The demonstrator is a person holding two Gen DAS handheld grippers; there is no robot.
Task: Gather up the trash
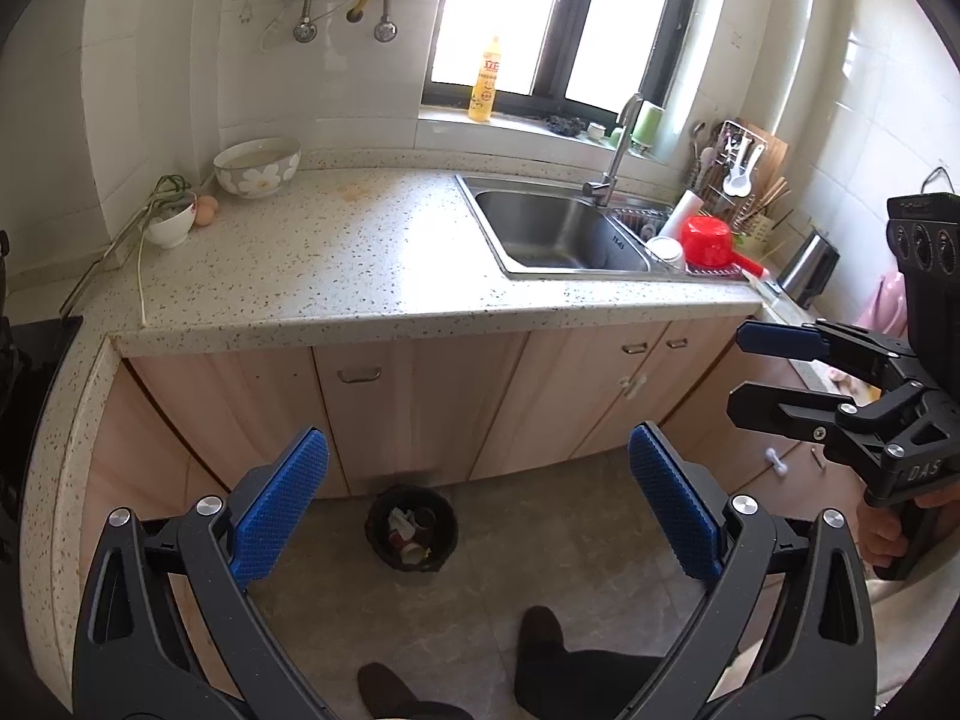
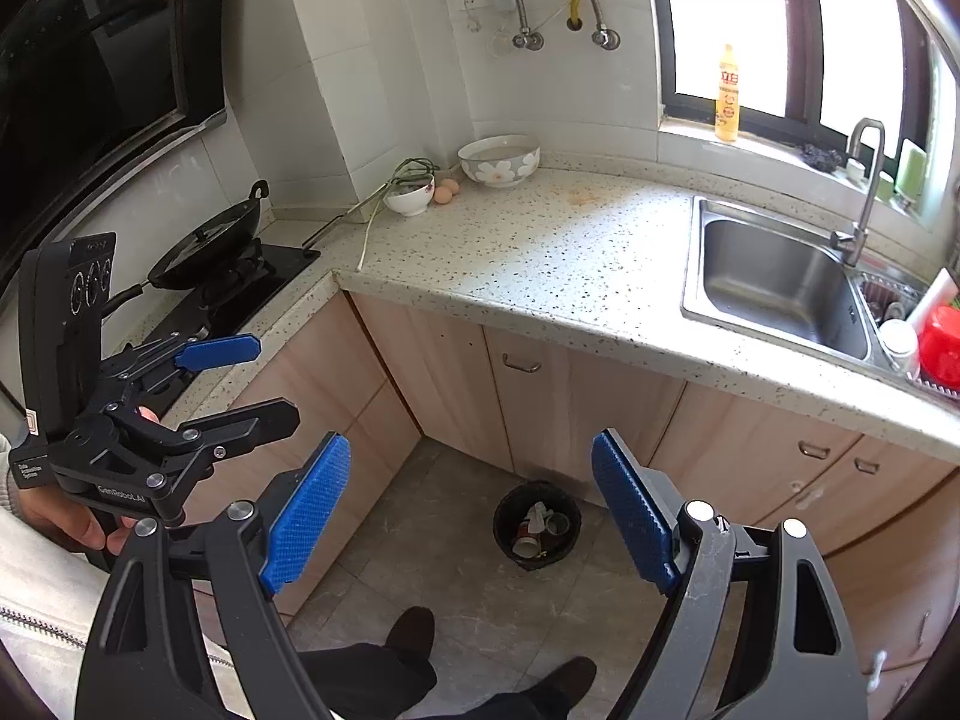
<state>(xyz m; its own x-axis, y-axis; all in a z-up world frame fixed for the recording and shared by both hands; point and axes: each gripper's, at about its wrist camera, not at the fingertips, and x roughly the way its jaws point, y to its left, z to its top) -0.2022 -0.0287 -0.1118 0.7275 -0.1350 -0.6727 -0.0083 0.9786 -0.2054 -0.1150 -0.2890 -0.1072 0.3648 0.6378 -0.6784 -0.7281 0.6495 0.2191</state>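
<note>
A small black trash bin (image 1: 411, 529) stands on the floor against the cabinets, holding cups and crumpled paper; it also shows in the right wrist view (image 2: 537, 523). My left gripper (image 1: 477, 504) is open and empty, held above the floor over the bin. My right gripper (image 2: 471, 513) is open and empty too, at a similar height. In the left wrist view the right gripper (image 1: 741, 375) shows at the right edge, open. In the right wrist view the left gripper (image 2: 276, 381) shows at the left, open. The speckled countertop (image 1: 372, 258) carries no loose trash that I can see.
On the counter stand a flowered bowl (image 1: 258, 167), a small bowl with greens (image 1: 173, 219) and eggs (image 1: 207, 210). A steel sink (image 1: 558, 231), red pot (image 1: 708, 240), detergent bottle (image 1: 483, 81), wok on the stove (image 2: 207, 243), and my feet (image 1: 540, 630).
</note>
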